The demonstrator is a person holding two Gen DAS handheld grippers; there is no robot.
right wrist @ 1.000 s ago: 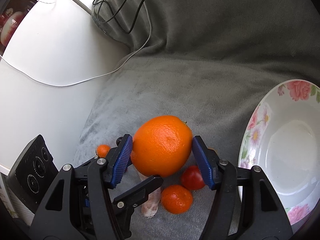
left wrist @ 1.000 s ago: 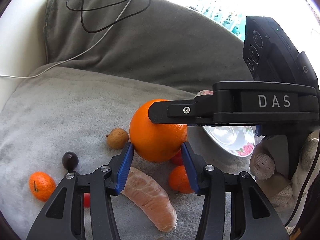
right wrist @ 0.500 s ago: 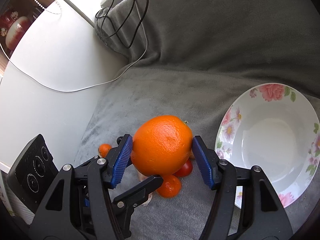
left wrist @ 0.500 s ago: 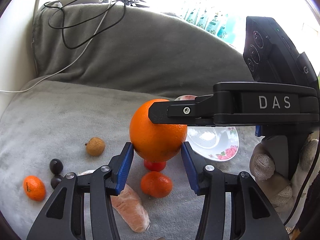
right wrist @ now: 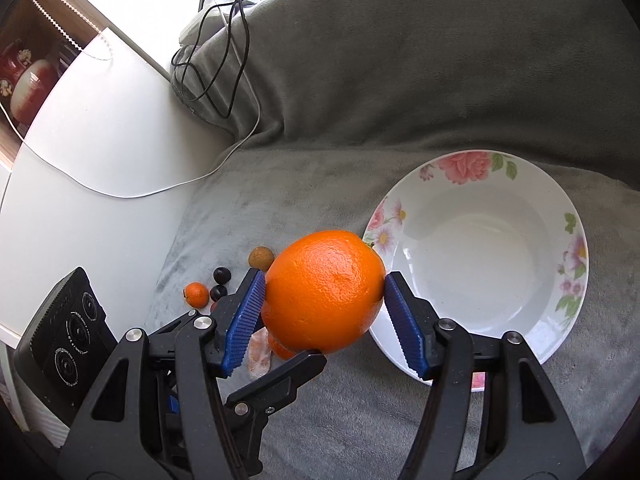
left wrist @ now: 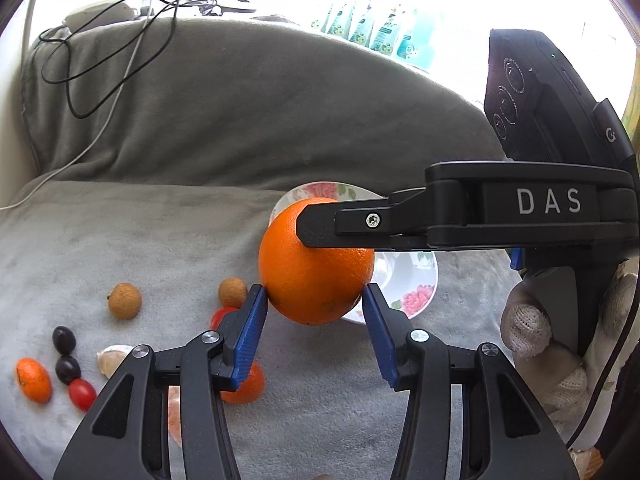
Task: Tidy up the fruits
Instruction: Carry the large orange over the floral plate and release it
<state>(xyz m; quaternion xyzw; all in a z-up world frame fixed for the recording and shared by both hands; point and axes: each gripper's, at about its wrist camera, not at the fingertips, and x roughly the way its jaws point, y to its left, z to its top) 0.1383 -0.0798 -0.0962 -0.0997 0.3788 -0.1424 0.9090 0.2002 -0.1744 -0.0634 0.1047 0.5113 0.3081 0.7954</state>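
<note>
Right wrist view: right gripper (right wrist: pixel 324 312) is clamped on the big orange (right wrist: pixel 323 291), blue pads pressed on its left and right flanks, fruit lifted clear of the grey sofa cushion (right wrist: pixel 280 200). The gripper points forward and down at the cushion, orange just left of the floral bowl (right wrist: pixel 576 248) and overlapping its near-left rim. The bowl holds nothing.

Left wrist view: left gripper (left wrist: pixel 312 320) sits spread under the same orange (left wrist: pixel 304 272), pads (left wrist: pixel 250 330) flanking its lower half. Contact can't be confirmed; the gap looks as wide as the fruit. The right gripper's arm, marked DAS, comes in level from the right across the top of the orange, with a gloved hand (left wrist: pixel 532 336) on its grip below.

Left of the orange on the cushion: a small mandarin (left wrist: pixel 248 388) partly behind the left finger, a peeled citrus segment (left wrist: pixel 114 362), a cherry tomato (left wrist: pixel 82 394), two dark grapes (left wrist: pixel 64 340), another mandarin (left wrist: pixel 34 380). Farther out, two brown longans (left wrist: pixel 125 301). Bowl sits behind the orange. Beyond that, the sofa backrest with black and white cables (left wrist: pixel 104 64) draped over it.
</note>
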